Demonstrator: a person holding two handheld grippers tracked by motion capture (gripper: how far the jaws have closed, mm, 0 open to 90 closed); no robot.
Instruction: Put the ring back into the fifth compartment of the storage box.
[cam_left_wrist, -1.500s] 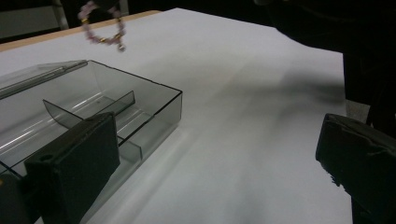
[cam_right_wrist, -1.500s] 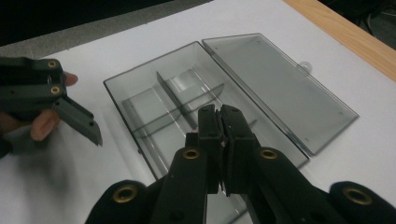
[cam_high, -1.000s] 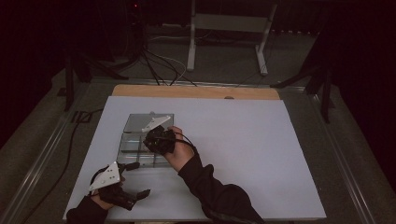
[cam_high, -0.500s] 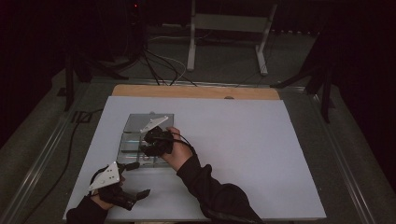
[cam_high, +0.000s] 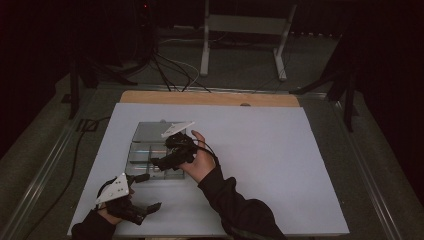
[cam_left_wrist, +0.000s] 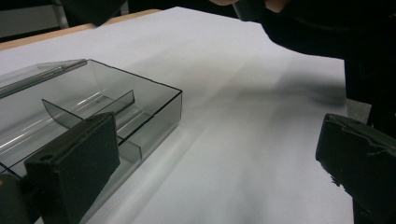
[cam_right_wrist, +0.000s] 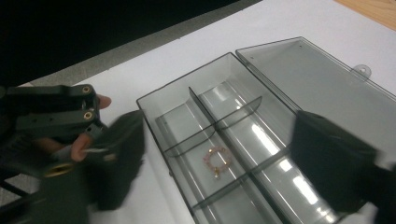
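A clear plastic box (cam_high: 155, 150) with dividers is set on the white sheet (cam_high: 280, 160) covering the table, lid (cam_right_wrist: 322, 88) folded flat back so every compartment is reachable from above. A small pinkish bracelet (cam_right_wrist: 217, 161) is seen lying in one middle compartment in the right gripper view, apart from the walls; it could be a beaded ring instead, as the frame is blurred there. The right gripper (cam_high: 167, 159) is held over the box, jaws spread wide and holding nothing, straddling the compartment rows in its own view — a stance judged to be a line-up for coming down on the bracelet. The left gripper (cam_high: 145, 192) is parked on the sheet just beside the box's near-left corner, also spread and empty; in the left gripper view (cam_left_wrist: 210, 154) one jaw sits close against the box wall, the other well out over bare sheet. That placement is probably meant for steadying the box so it cannot slide while the light piece is picked. The dividers are tall relative to the bracelet, so a steep approach is likely needed, with one jaw each side of it and clear of the partitions.
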